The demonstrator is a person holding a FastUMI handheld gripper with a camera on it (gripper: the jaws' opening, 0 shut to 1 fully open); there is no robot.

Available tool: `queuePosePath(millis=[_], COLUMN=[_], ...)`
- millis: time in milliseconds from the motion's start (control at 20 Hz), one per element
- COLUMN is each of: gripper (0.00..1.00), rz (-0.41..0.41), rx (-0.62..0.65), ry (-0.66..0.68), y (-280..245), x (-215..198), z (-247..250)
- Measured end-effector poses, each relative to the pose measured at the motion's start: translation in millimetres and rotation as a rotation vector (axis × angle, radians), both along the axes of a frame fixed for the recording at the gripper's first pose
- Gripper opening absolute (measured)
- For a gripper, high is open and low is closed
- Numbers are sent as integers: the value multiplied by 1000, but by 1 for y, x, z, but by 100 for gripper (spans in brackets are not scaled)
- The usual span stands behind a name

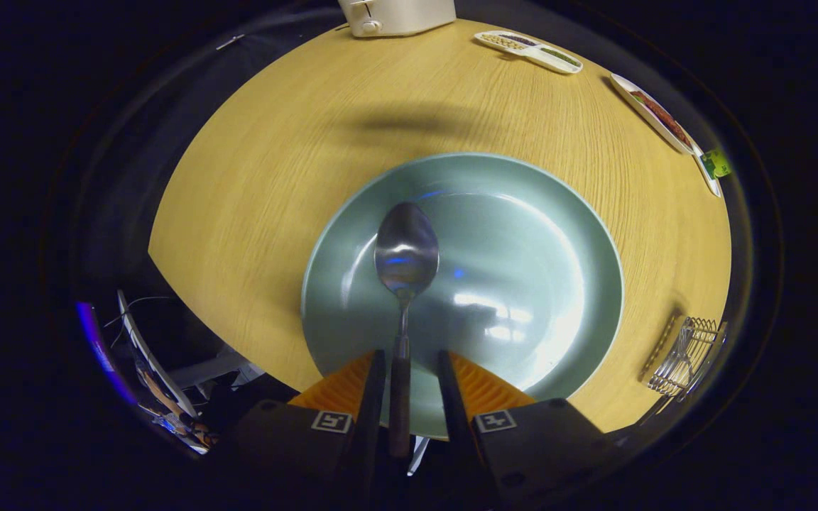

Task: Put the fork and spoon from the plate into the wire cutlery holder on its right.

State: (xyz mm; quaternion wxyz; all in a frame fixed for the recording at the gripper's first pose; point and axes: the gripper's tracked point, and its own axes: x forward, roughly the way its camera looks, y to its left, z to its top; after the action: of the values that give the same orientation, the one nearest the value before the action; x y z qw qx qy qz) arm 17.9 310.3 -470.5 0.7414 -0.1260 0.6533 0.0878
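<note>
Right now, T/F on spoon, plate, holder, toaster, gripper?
1. The spoon handle lies between the gripper fingers. True.
2. The spoon's bowl lies over the wood table. False: it lies over the green plate.
3. A fork lies on the plate beside the spoon. False: the spoon is the one utensil there.
4. The wire cutlery holder stands to the plate's right. True.
5. The toaster stands between the fingers. False: it stands far beyond the plate, at the table's far edge.

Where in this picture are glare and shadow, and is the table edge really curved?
Gripper view: white glare on the plate and spoon bowl; a soft shadow on the table beyond the plate; fisheye bends the edge; the claw brackets the spoon handle.
</note>
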Motion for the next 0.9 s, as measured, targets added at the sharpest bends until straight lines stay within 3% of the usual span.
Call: queuePosePath(millis=[50, 100, 150, 400, 600, 900], gripper=[26, 17, 20, 9, 9, 9], rz=[2, 19, 36, 118, 98, 115], rx=[2, 8, 11, 69, 115, 173], ry=[5, 16, 21, 76, 67, 31], y=[0, 0, 0, 1, 1, -6], x=[-1, -3, -3, -11, -7, 0], z=[0, 0, 4, 2, 11, 65])
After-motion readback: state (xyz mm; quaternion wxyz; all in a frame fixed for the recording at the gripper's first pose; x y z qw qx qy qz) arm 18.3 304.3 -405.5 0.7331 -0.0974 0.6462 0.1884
